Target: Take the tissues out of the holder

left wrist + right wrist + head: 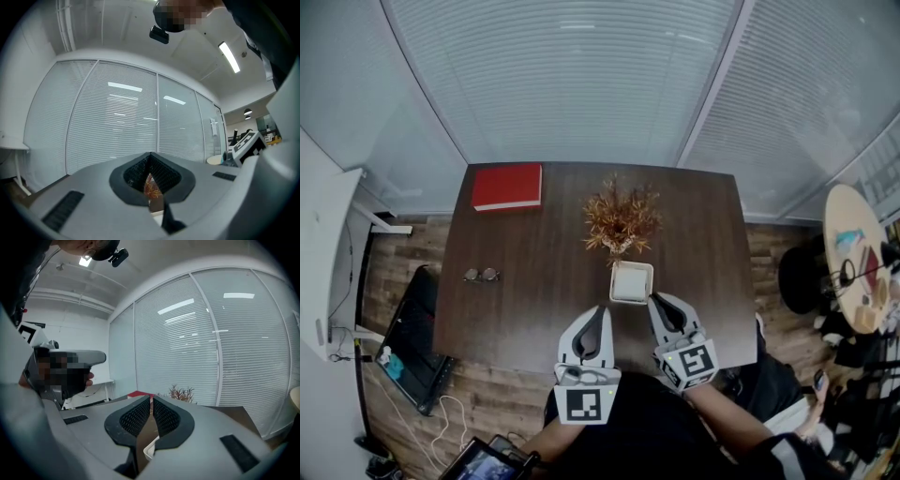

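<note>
Tissue holder (pixel 631 281), white and square, stands on the counter (pixel 525 300) before the dried plant (pixel 622 220). The right hand-held gripper (pixel 653 299), jaws together and empty, is just beside its near corner; the left hand-held gripper (pixel 598 314) is likewise closed. The right should open above the holder's middle, then pinch only the top tissue.

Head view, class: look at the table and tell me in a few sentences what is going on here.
A person holds a gripper in each hand at the near edge of a dark table. The left gripper and right gripper are both shut and empty, their tips close to the white tissue holder. No tissue is out yet. A dried plant stands just behind the holder.
</note>
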`<state>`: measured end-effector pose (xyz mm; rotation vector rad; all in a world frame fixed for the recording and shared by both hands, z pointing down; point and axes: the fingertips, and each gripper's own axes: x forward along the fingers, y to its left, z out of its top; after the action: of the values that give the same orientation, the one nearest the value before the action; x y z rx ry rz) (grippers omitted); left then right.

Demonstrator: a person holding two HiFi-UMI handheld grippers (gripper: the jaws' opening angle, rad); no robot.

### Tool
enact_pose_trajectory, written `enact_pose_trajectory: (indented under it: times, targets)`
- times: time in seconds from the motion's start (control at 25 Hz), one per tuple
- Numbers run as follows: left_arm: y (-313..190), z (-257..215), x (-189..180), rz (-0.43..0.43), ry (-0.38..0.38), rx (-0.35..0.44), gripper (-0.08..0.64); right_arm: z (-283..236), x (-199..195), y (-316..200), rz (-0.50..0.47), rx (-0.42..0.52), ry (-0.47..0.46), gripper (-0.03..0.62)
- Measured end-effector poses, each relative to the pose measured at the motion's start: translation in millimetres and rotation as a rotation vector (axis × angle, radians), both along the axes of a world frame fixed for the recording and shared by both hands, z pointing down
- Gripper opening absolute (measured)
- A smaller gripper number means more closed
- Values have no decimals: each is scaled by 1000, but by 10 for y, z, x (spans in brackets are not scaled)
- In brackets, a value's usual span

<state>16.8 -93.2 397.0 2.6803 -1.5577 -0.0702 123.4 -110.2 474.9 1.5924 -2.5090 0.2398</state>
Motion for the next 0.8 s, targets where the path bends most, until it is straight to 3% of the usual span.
enact_pose_trajectory:
  times: [0.12,0.32,0.52,0.64,0.8]
  targets:
    - [-65,-70,-61,5,-9,5,-2,190,10,-148,-17,-51,71,13]
    - [-145,-43,-135,6,7,-20,-2,735,-27,-379,-106,-198,107,80]
    - [-241,-79,-236,29,-36,12,-2,1293,-3,-521,-223,-352,210,153]
    - [-320,-98,-308,-1,0,-4,-2,1604,5,-544,-298,-463,252,211]
    - [-398,-159,-350,-23,25,11,-2,1889,12,-612,-411,-473,428,242]
